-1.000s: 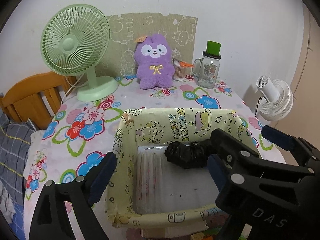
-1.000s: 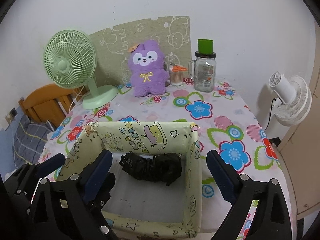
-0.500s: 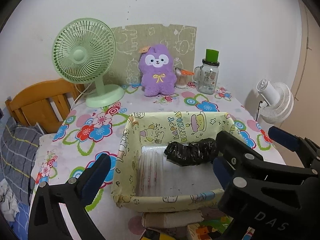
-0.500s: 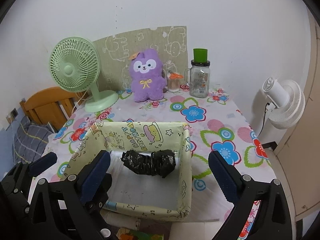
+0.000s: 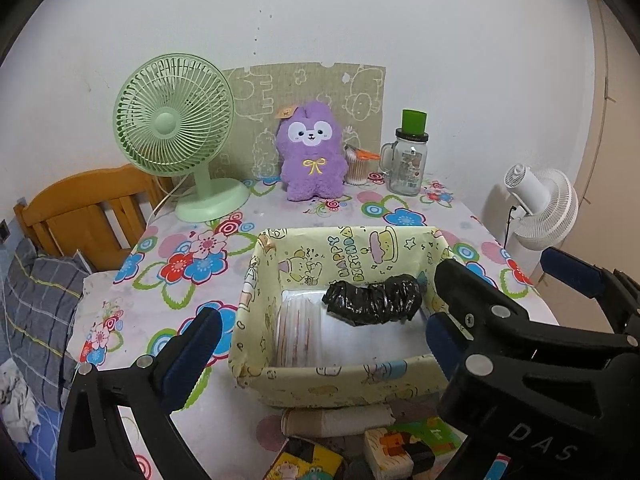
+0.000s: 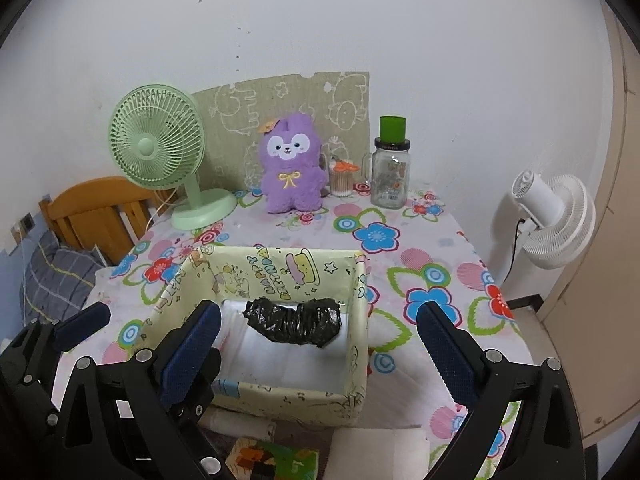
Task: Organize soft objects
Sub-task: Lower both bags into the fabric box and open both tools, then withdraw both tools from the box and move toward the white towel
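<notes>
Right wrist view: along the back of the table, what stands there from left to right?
Green fan → purple plush toy → cotton swab cup → glass jar with green cap. Off the table, further right: white fan.

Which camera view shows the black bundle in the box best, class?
The right wrist view: the black bundle lies fully visible inside the box. In the left wrist view the right gripper crowds its right end.
</notes>
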`<state>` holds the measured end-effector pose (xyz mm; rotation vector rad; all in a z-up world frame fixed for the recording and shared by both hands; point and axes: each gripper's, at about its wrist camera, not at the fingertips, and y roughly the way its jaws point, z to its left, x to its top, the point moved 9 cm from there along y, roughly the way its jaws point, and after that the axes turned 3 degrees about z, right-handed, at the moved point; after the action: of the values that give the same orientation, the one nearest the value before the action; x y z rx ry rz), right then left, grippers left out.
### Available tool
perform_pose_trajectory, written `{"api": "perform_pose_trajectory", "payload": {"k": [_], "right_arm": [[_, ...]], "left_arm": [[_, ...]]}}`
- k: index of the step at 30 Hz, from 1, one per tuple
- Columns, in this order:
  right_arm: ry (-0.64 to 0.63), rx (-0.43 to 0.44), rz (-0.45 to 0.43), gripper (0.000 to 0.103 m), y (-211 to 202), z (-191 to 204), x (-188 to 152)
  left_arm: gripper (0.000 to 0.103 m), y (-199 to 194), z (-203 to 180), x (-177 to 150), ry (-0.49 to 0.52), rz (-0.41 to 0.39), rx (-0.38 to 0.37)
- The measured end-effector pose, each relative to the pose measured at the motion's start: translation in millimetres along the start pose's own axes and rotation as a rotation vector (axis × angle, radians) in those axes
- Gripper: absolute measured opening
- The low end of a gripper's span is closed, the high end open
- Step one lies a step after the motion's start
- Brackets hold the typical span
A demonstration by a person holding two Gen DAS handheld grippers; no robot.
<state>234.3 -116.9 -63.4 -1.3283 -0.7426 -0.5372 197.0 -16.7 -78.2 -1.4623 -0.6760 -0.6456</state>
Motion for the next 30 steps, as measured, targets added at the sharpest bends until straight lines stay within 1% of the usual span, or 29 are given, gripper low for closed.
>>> {"api": "perform_pose_trajectory", "payload": {"k": [4, 7, 14, 16, 25, 30], "right_arm": [[-0.011, 0.003, -0.004, 0.099, -7.7, 1.4, -2.8], [-0.005, 0.01, -0.024, 0.098, -16.1, 1.5, -3.6], [-0.01, 0.015, -0.038, 0.098, -27.6, 4.1, -8.1], [-0.012, 0.018, -0.041, 0.094, -29.8, 4.8, -9.5], [-0.022, 0.012, -0.039, 0.094, -41.2, 4.1, -20.8], [-0.029, 0.012, -0.065, 0.094, -51.3, 3.7, -26.1]], "left_arm": [[0.103, -6.7, -2.2, -3.5, -0.006, -0.005, -0.02], [0.103, -13.0, -2.9, -4.5, -0.016, -0.019, -0.031], [0.103, -21.5, -3.3, -9.9, -0.015, -0.031, -0.031], [0.103, -24.3, -3.1, -11.7, -0.013, -0.036, -0.026], [0.102, -33.5, -8.3, -23.4, -0.017, -0.04, -0.043], [0.101, -41.8, -12.4, -30.1, -0.015, -0.054, -0.043]]}}
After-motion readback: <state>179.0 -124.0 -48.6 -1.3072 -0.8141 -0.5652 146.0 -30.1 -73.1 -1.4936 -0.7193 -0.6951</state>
